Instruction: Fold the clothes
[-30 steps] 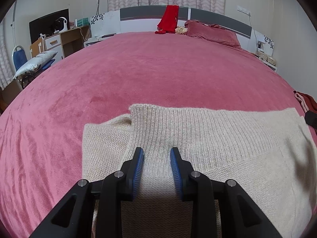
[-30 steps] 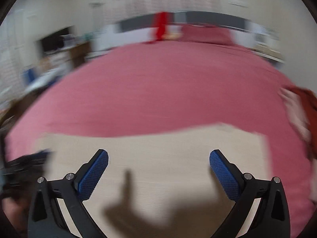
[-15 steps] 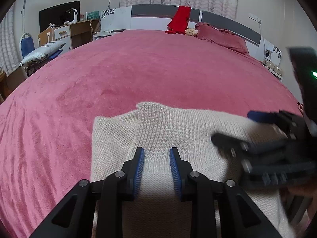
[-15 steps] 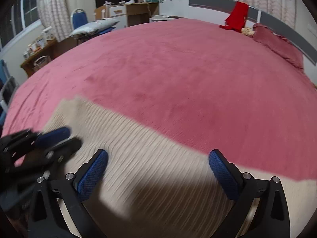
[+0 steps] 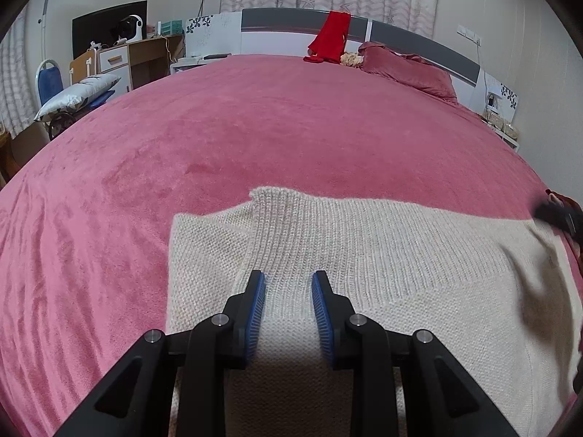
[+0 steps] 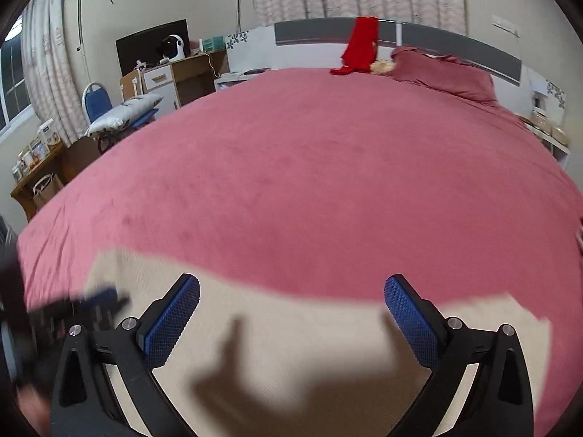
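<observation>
With the cream sweater [image 5: 364,273] lying half-folded on the pink bed [image 5: 255,138], my left tool [image 5: 288,291] pinches a ridge of its knit while my right tool [image 6: 291,313] hovers spread over it, so next I judge I must grip the far edge.

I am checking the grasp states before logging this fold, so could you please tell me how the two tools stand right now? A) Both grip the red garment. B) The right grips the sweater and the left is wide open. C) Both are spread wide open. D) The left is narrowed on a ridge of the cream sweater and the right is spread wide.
D: the left tool pinches a raised fold of the cream sweater, while the right tool hovers wide open, holding nothing.
</observation>
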